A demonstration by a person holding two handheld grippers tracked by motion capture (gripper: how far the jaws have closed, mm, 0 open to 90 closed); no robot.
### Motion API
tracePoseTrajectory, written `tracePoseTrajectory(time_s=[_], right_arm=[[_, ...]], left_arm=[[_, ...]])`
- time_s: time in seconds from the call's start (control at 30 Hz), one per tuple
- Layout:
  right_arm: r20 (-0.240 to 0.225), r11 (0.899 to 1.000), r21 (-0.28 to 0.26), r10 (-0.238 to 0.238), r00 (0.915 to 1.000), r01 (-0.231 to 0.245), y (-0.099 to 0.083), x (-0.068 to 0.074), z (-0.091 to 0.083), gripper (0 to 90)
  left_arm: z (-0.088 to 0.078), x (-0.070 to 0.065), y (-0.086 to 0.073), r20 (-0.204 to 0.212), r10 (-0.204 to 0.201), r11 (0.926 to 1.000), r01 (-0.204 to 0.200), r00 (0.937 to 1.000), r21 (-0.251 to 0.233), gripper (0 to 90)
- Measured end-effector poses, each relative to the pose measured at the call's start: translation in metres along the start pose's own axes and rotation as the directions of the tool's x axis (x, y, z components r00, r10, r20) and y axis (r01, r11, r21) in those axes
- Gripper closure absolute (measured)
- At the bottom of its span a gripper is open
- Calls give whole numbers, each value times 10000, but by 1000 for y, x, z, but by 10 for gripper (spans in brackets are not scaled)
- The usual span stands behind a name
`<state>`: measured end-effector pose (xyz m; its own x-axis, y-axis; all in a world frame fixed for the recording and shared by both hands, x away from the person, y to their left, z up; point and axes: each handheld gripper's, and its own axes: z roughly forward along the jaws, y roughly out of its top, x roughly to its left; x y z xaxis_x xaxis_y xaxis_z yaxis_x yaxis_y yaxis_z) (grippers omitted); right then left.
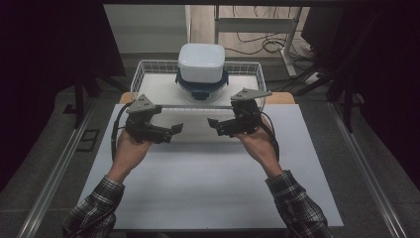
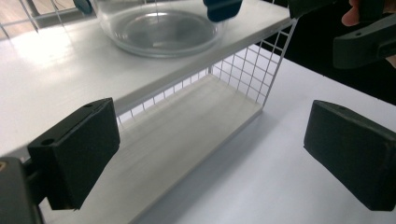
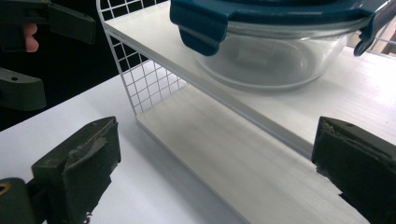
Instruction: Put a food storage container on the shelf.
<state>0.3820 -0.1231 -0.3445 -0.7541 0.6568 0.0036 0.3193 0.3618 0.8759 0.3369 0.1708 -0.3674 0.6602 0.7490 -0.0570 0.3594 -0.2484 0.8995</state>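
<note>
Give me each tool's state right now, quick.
Left tool: open, holding nothing.
Right tool: open, holding nothing.

We noted a white board (image 1: 208, 173) covering the tabletop, a metal rail (image 1: 54, 173) along its left edge, loose cables (image 1: 257, 42) on the floor beyond, and a white table leg frame (image 1: 289, 44) standing near them.
</note>
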Motion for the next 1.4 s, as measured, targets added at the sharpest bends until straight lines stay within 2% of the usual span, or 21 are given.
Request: tracePoseTrajectory(time_s=[0.2,0.43,0.9,1.17,1.4], right_arm=[[66,10000,-30,-41,10000,41,-9,1,-2,0],[67,9999,4,-114,9999,114,-18,4,-3,0],[74,9998,61,-170,9998,169,-41,5,-7,0],[-30,9996,22,-283,9996,283,-52,11,-8,0],[-16,9991,213,-374,9993,374,-65,14,-6,0]], left_arm=[[-1,-1,-9,-6,-26,10000,26,10000,81,29],[-3,-7,-18,-81,121,9997,-119,9999,216,29],[-5,-9,-48,8,-260,9992,260,9997,308,26],[-1,-17,-61,81,-183,9993,180,9998,330,18],[3,-20,-74,6,-192,9989,191,9998,435,16]])
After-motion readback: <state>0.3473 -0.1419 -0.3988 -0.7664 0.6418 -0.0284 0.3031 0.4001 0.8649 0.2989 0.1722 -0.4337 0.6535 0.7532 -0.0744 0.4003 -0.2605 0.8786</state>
